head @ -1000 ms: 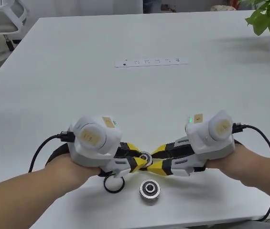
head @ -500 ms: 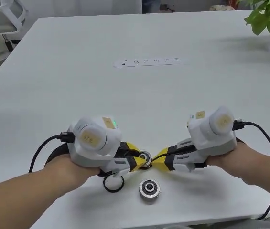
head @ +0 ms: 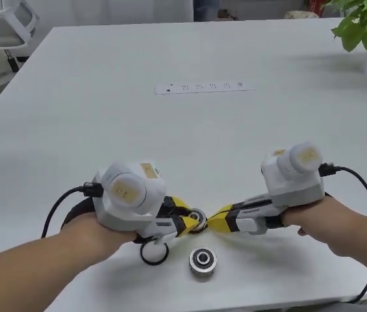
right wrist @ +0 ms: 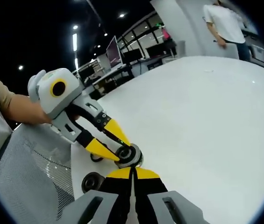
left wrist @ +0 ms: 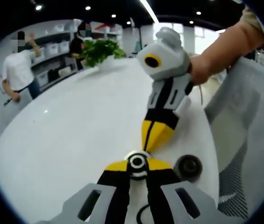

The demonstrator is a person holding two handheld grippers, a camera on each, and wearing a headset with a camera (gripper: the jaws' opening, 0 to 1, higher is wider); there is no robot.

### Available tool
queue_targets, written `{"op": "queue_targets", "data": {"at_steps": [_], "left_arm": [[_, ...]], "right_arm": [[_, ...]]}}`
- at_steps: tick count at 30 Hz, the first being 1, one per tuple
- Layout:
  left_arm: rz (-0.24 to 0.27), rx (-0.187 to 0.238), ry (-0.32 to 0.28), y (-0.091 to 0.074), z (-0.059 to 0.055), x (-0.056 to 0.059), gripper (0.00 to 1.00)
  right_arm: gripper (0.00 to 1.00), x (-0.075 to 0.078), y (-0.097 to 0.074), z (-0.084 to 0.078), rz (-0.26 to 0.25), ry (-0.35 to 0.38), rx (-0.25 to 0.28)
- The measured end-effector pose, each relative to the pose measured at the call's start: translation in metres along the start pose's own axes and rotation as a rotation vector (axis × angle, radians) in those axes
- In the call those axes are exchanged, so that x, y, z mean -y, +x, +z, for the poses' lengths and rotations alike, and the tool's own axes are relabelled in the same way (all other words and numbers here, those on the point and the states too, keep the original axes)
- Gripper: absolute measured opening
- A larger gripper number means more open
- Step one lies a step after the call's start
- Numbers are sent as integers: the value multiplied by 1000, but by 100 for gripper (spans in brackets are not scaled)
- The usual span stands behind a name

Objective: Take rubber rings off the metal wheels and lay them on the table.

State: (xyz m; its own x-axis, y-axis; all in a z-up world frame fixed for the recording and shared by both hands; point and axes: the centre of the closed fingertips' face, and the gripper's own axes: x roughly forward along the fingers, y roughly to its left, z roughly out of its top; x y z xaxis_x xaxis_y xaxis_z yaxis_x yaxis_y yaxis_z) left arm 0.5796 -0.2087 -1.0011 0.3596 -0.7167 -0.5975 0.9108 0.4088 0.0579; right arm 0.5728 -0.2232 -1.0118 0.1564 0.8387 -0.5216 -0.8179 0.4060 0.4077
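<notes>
Between the left jaws: a wheel [head: 197, 219] was clamped at the yellow tips of the left gripper [left wrist: 137, 166]. The jaws were closed onto its rim and held it clear of the table [head: 170, 130].
Right jaws: the right gripper [right wrist: 132, 173] had its jaws pressed together with no gap showing. Its tips met the wheel's edge from the side opposite the left jaws. Whether a lip of rubber was pinched between them could not be told.
Why held so: probably the left gripper steadied the wheel off the table while the right one worked at its edge to peel the rubber. The two sets of tips faced each other nose to nose.
Wheel axis: the wheel was a short disc with no real long axis. Its flat face looked up and a bit toward the person, so the axle ran roughly upright, across the line of both jaws.
Rubber on held wheel: a dark band seemed to run round it, but it was too small to be sure.
Below the meeting tips: a loose wheel [head: 202, 260] lay flat on the table, face up. It was on the person's side of both jaws and touched neither.
Behind the left tips: a ring [head: 154, 252] lay flat on the table under the left gripper's body, already off a wheel and apart from the loose wheel.
Progress: judged one ring done and the held wheel in hand.
</notes>
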Motion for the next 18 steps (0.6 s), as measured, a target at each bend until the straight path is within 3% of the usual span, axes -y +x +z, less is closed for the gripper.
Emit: {"op": "queue_targets", "data": {"at_steps": [9,14,18], "left_arm": [[3,-4,-3,0,0,0,12],[4,-5,-3,0,0,-1,12],[6,-5,-5,0,0,0,12]], "right_arm": [[0,-1,-2,3,11,99,24],[0,0,-4,4,29,198,47],[0,1,-4,4,35,199,54]]}}
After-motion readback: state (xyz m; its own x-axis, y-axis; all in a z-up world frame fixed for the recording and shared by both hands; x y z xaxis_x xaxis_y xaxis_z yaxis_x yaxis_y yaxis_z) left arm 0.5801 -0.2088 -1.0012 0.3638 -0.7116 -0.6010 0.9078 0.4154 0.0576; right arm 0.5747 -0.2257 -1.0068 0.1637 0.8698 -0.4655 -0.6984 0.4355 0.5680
